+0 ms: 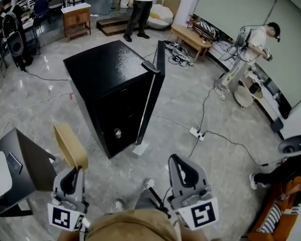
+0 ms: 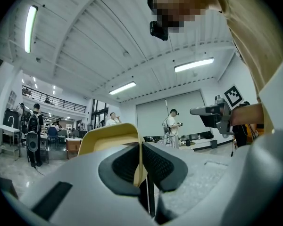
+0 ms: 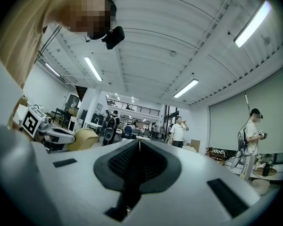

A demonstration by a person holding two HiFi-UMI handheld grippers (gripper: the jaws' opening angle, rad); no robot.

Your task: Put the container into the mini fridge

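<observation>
One container [image 1: 69, 143] sits pinched by its wall in our left gripper [image 1: 76, 169], our right gripper [image 1: 177, 160] closed empty; next we must carry it into the open mini fridge [image 1: 108, 69].

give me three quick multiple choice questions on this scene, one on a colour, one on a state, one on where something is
1. What colour is the mini fridge? A white B black C tan
2. How is the right tool? A wide open B half open C shut, empty
3. Where is the container? A on the mini fridge B in the left tool C in the right tool
Answers: 1 B, its top and sides are black. 2 C, its jaws meet with nothing between. 3 B, its jaws clamp the container's wall.
</observation>
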